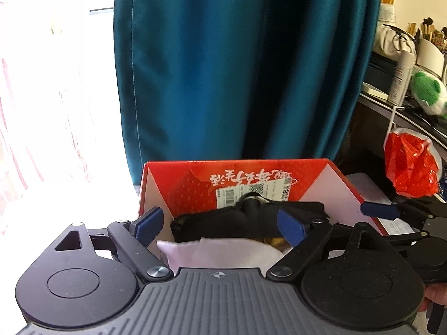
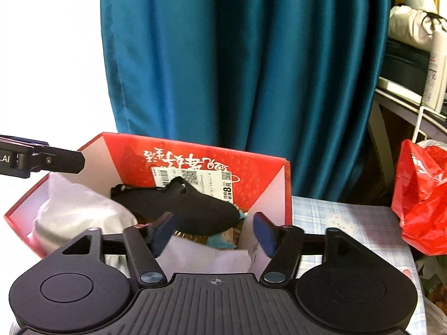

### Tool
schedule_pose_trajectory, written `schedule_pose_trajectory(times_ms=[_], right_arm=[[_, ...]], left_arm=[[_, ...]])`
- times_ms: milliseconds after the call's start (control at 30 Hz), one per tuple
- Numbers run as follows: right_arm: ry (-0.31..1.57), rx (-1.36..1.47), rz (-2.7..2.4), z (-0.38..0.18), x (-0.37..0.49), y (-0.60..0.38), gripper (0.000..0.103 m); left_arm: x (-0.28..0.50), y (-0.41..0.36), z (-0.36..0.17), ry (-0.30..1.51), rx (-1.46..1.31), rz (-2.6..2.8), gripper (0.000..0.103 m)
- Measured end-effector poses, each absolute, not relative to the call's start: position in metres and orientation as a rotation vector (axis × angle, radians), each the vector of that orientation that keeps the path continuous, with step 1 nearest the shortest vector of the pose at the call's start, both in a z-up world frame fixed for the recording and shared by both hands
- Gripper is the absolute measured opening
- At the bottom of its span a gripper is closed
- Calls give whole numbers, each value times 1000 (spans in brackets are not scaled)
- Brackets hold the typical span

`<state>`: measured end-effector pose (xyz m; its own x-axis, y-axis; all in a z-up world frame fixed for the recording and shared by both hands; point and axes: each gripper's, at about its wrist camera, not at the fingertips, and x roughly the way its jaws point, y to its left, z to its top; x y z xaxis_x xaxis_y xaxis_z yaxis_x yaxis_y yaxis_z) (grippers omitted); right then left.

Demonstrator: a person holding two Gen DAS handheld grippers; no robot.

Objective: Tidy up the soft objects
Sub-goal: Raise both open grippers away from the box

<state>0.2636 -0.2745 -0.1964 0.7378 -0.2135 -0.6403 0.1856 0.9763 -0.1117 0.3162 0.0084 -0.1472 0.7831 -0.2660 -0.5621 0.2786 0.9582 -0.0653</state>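
Note:
An open red cardboard box (image 1: pixel 329 178) (image 2: pixel 268 195) with pale inner walls stands in front of both grippers. Inside lies a black soft item (image 1: pixel 223 223) (image 2: pixel 181 206) on top of white fabric (image 1: pixel 218 251) (image 2: pixel 201 254), with a silvery white bundle (image 2: pixel 83 209) at the left. My left gripper (image 1: pixel 220 224) is open above the box's near side; its pads flank the black item without pressing it. My right gripper (image 2: pixel 213 231) is open over the near right corner, holding nothing. One of its fingers (image 1: pixel 378 210) shows in the left wrist view.
A teal curtain (image 1: pixel 237 69) hangs right behind the box. A red plastic bag (image 2: pixel 421 195) sits to the right on a checked cloth (image 2: pixel 349 223). Shelves at the far right hold a green plush toy (image 1: pixel 427 89), a bottle (image 2: pixel 435 72) and bags.

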Motion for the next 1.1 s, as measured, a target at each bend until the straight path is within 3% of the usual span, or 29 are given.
schedule_pose_trajectory(times_ms=[133,200,267,1100], right_arm=[[685,-29,-212,-191,239,-266,79],[673,-35,-214,-187,228,-262,96],[653,-42,-213,-183,217,-258,102],[645,8,-191,-192,133,-250,103]], left_arm=[[297,12,-146,605,16,-291,93],[288,14,-146,607,15,-298,98],[278,16,-145,603,20,-298,101],[186,31,-172,608,42,-278,103]])
